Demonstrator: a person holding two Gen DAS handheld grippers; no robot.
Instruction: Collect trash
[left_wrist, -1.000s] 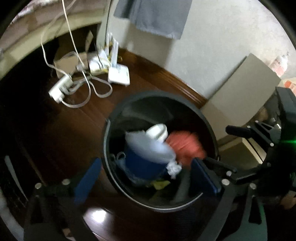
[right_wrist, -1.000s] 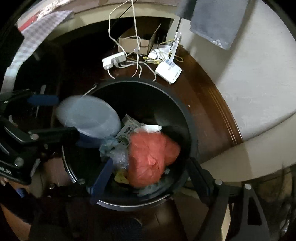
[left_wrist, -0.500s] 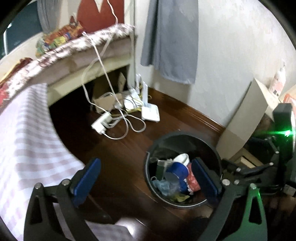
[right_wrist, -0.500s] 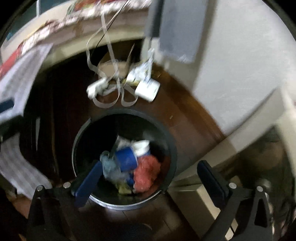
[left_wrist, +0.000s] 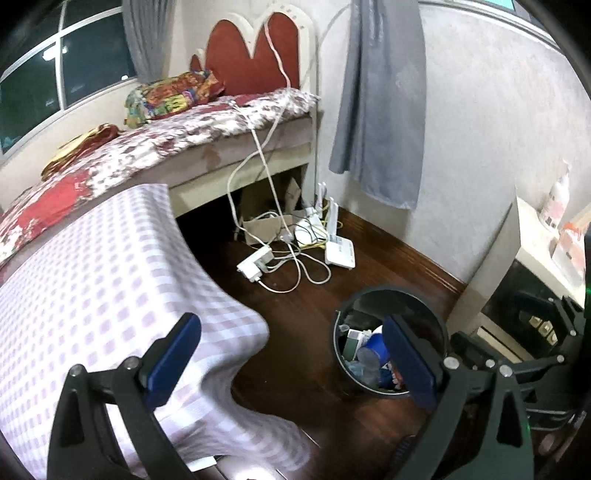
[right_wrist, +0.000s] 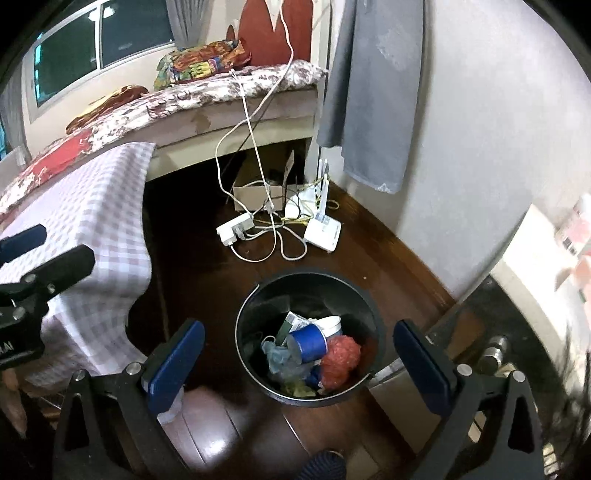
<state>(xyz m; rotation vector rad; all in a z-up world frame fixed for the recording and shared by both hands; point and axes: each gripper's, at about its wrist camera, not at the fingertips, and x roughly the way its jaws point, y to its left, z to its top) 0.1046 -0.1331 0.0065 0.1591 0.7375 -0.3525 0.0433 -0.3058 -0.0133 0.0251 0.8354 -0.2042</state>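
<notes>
A black round bin (right_wrist: 266, 295) stands on the dark wood floor, holding a blue cup (right_wrist: 308, 341), a red crumpled bag (right_wrist: 340, 360), a white cup (right_wrist: 330, 323), a carton (right_wrist: 293, 321) and bluish plastic (right_wrist: 279, 354). My right gripper (right_wrist: 297, 350) hovers high above the bin, open, with nothing between its blue pads (right_wrist: 173, 365). My left gripper (left_wrist: 291, 358) is also open and empty, to the left of the bin (left_wrist: 388, 290), where the blue cup (left_wrist: 375, 349) shows beside the right finger. The left gripper's finger (right_wrist: 51, 266) shows at the left edge of the right wrist view.
A table under a checked cloth (left_wrist: 92, 277) stands left of the bin. Behind it are a bed (left_wrist: 184, 129), a power strip with cables (left_wrist: 255, 264), a white router (left_wrist: 340, 251) and a cardboard box (right_wrist: 255, 194). A grey cloth (left_wrist: 380, 110) hangs on the wall; a white cabinet (left_wrist: 532, 240) stands right.
Both grippers have risen and drawn back from the bin, which now looks small and far. The blue cup and the red bag have settled inside it. The right jaws have spread wider.
</notes>
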